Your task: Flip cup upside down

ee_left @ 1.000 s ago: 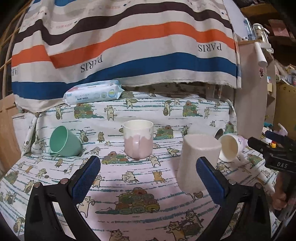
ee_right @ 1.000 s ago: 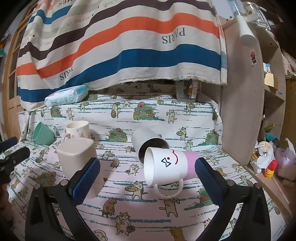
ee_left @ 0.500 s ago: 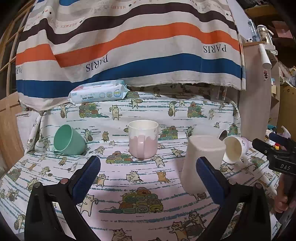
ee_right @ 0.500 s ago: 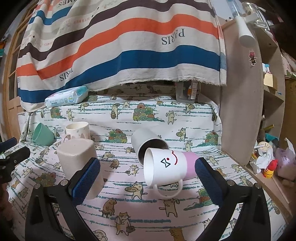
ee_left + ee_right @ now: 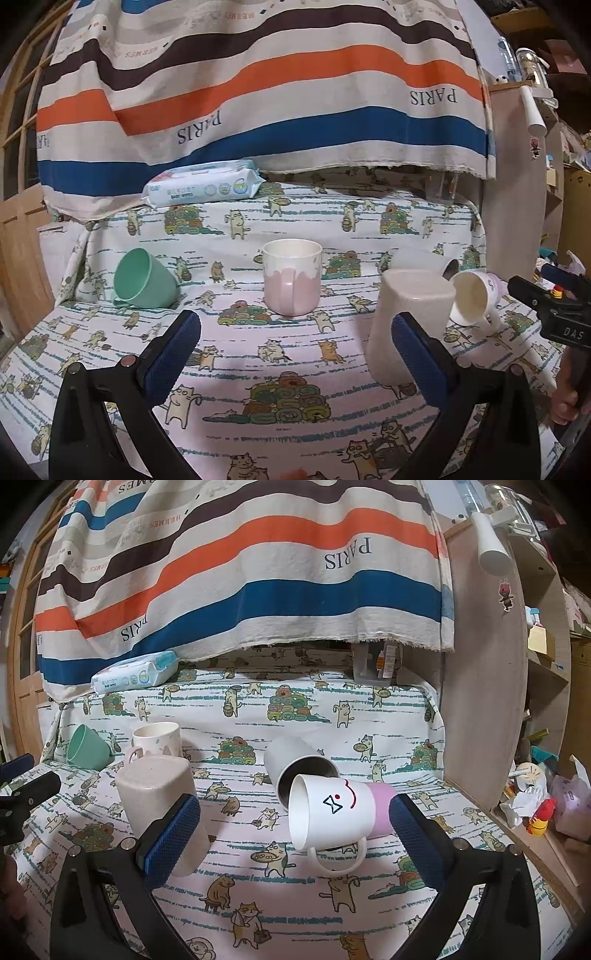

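A beige square cup point(image 5: 408, 321) stands upside down on the cat-print cloth; it also shows in the right wrist view point(image 5: 159, 805). A pink-and-white mug point(image 5: 291, 282) stands upright in the middle. A green cup point(image 5: 142, 278) lies tilted at the left. A white-and-pink face mug point(image 5: 336, 812) lies on its side against a steel cup point(image 5: 299, 764), also on its side. My left gripper point(image 5: 295, 354) is open and empty, in front of the pink mug. My right gripper point(image 5: 295, 838) is open and empty, in front of the face mug.
A pack of baby wipes point(image 5: 203, 184) lies at the back under a striped hanging cloth point(image 5: 258, 92). A wooden panel point(image 5: 487, 672) and cluttered shelves stand to the right. The table's right edge point(image 5: 517, 849) drops off beside the face mug.
My left gripper has drifted a little to the left and back, so the cups sit further right in its view. My right gripper has barely moved.
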Action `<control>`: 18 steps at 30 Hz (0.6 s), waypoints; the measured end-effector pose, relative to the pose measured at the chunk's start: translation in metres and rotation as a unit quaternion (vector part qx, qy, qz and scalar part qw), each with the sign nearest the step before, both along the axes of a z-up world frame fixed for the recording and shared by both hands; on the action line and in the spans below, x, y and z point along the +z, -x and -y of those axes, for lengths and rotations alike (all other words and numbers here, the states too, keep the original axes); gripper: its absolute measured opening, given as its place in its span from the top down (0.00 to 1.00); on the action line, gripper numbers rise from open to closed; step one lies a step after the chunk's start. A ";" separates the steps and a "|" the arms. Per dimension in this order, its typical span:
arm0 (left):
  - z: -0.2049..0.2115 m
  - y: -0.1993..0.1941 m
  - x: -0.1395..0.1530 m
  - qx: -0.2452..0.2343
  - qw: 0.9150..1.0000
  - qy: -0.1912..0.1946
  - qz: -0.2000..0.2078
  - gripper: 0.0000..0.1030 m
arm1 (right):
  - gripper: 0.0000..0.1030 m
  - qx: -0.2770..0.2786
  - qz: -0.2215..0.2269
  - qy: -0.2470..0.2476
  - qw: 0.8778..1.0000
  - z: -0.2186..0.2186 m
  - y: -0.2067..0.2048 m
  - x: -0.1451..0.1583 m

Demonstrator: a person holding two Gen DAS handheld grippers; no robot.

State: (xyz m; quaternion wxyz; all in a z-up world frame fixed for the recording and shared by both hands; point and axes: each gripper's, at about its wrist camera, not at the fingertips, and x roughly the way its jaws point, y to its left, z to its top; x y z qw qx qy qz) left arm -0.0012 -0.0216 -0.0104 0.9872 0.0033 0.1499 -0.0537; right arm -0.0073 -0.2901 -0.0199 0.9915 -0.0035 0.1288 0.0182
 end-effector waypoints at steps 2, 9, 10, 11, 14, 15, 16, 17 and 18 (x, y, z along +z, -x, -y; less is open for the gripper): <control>-0.001 -0.001 0.000 0.004 1.000 0.003 -0.003 0.00 | 0.00 0.000 0.000 0.000 1.000 0.000 0.000 0.000; 0.000 -0.001 0.000 0.005 1.000 0.000 -0.002 0.00 | 0.00 0.000 0.000 0.000 1.000 0.001 0.000 0.000; 0.000 -0.001 0.000 0.005 1.000 0.000 -0.002 0.00 | 0.00 0.000 0.001 0.000 1.000 0.001 0.000 0.000; 0.000 -0.001 0.000 0.006 1.000 0.000 -0.002 0.00 | 0.00 -0.001 0.001 0.000 1.000 0.001 0.000 0.000; 0.001 -0.003 -0.001 0.010 1.000 0.000 -0.005 0.00 | 0.00 -0.001 0.001 0.000 1.000 0.001 0.000 0.000; 0.001 -0.003 -0.001 0.009 1.000 0.001 -0.007 0.00 | 0.00 -0.001 0.001 0.000 1.000 0.000 0.000 0.000; 0.001 -0.004 -0.001 0.009 1.000 0.000 -0.009 0.00 | 0.00 -0.001 0.000 0.000 1.000 0.001 0.000 0.000; 0.001 -0.004 -0.001 0.009 1.000 0.000 -0.010 0.00 | 0.00 -0.001 0.000 0.000 1.000 0.001 0.000 0.000; 0.001 -0.004 -0.001 0.009 1.000 0.000 -0.010 0.00 | 0.00 -0.001 0.000 0.000 1.000 0.000 0.000 0.000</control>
